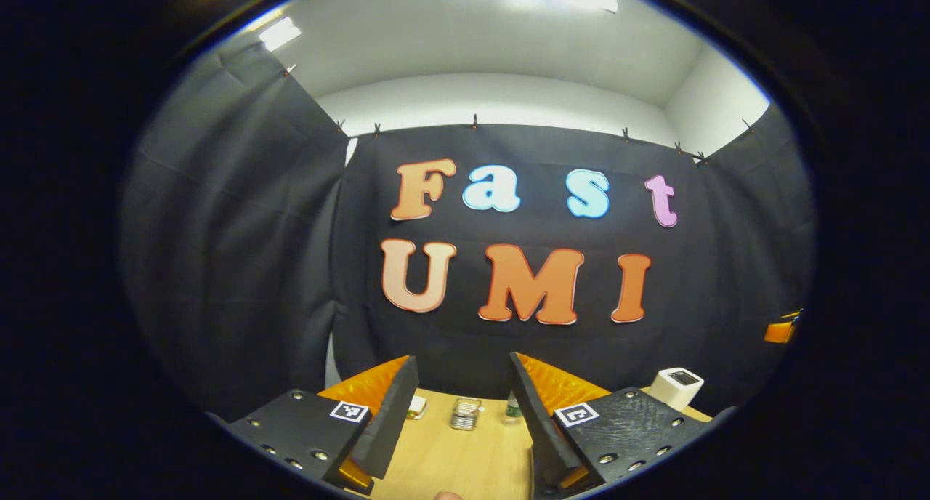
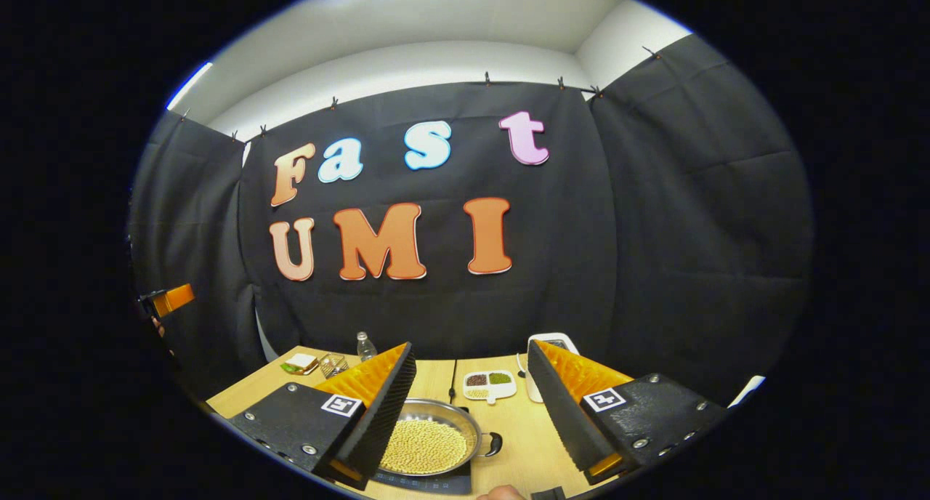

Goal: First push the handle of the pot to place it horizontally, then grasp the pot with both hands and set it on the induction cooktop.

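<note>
Pot (image 2: 429, 442), full of yellowish grains, sits on the dark cooktop (image 2: 436, 482) on the tabletop (image 2: 523, 442), just ahead of the right gripper (image 2: 465, 405) and partly behind its left finger; one side handle points right. No writing on either is legible. Right jaws stand open, empty. Left gripper (image 1: 458, 405) is also open, above bare tabletop.

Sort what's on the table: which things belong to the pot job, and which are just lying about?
Job:
pot of yellow grains
dark cooktop under it
left gripper, open
right gripper, open

Lying about:
divided dish
water bottle
wire basket
white appliance
</note>
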Demonstrator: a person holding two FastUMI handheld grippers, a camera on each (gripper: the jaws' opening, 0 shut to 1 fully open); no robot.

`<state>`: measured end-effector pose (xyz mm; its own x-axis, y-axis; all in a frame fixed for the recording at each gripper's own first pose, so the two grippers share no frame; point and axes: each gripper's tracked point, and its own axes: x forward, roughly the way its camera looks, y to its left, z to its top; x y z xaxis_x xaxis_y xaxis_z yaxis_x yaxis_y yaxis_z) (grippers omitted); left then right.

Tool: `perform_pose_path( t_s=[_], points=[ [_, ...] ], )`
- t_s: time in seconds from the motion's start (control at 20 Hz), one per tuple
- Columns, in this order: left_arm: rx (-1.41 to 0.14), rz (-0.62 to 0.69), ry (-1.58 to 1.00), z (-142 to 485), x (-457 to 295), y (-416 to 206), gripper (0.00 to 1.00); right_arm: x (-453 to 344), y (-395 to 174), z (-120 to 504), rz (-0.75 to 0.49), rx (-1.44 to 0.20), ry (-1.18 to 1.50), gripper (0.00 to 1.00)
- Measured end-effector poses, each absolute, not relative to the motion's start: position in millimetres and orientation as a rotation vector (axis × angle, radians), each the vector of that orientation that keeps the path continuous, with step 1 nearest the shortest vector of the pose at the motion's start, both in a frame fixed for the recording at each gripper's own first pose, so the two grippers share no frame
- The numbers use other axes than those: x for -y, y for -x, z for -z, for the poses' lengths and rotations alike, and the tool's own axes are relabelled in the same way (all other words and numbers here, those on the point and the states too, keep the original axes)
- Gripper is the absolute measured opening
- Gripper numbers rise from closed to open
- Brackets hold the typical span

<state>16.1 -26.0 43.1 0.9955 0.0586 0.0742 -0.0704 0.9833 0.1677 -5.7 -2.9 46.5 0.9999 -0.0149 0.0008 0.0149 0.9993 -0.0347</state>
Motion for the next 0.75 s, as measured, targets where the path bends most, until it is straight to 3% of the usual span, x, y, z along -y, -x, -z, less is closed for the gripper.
perform_pose_path(
  t_s=[0.2, 0.75],
  points=[
    [0.098, 0.013, -0.122, -56.5, 48.7, 6.1, 0.75, 2.3, 17.7, -49.6, 0.015, 0.016, 0.035, 0.95],
    [0.025, 0.035, -0.098, -33.6, 54.9, 0.4, 0.78, -1.4, 18.8, -37.0, -0.007, 0.01, 0.05, 1.0]
  ],
)
